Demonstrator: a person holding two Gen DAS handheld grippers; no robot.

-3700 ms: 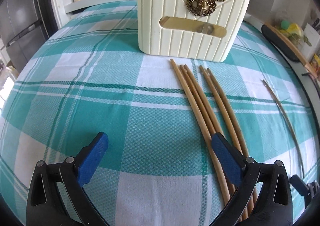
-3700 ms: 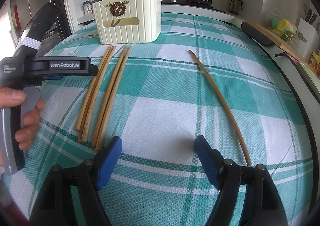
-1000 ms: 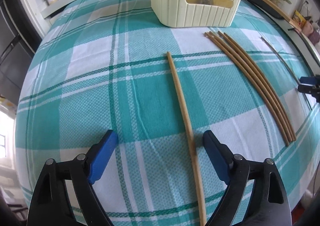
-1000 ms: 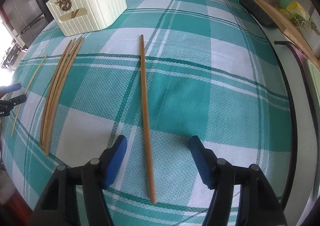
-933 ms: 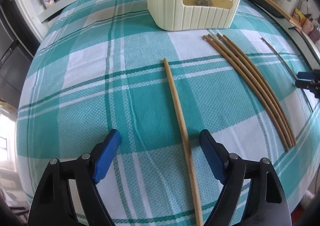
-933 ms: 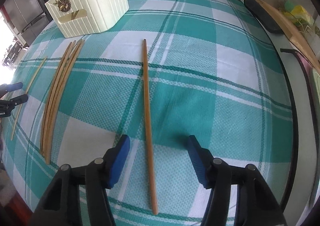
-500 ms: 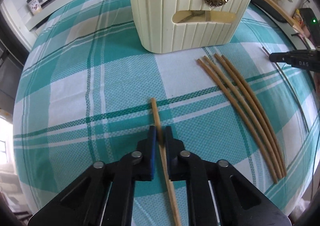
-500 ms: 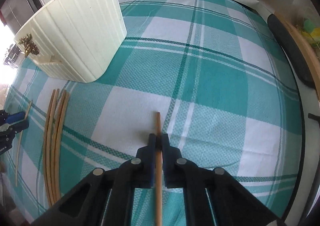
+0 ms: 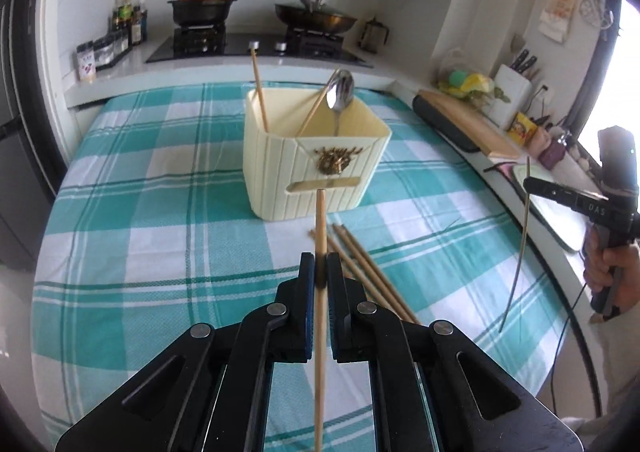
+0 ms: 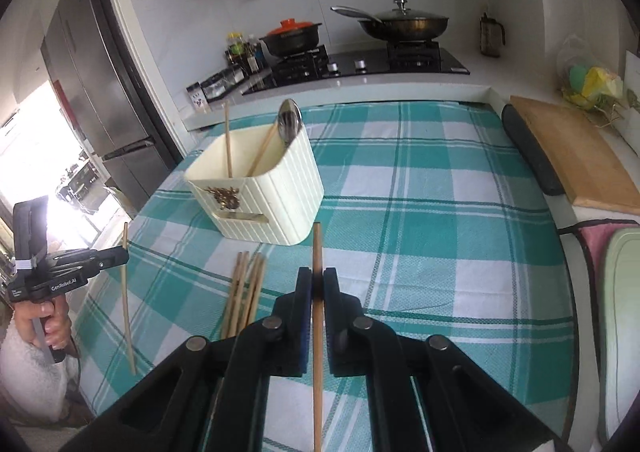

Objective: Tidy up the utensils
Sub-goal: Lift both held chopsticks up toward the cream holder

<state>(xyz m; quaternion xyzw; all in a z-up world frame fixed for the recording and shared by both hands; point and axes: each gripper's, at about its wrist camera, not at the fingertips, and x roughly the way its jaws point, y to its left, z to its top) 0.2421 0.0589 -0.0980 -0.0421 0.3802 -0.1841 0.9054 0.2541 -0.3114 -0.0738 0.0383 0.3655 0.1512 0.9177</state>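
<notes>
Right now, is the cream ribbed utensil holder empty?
No. The cream ribbed utensil holder stands upright and already holds two wooden chopsticks and a metal spoon.

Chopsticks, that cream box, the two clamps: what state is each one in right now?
Left gripper: shut on a chopstick, lifted off the cloth.
Right gripper: shut on another chopstick, also raised.
Cream holder: upright, containing two chopsticks and a spoon.
Loose chopsticks: flat on the checked tablecloth, bundled before the holder.
</notes>
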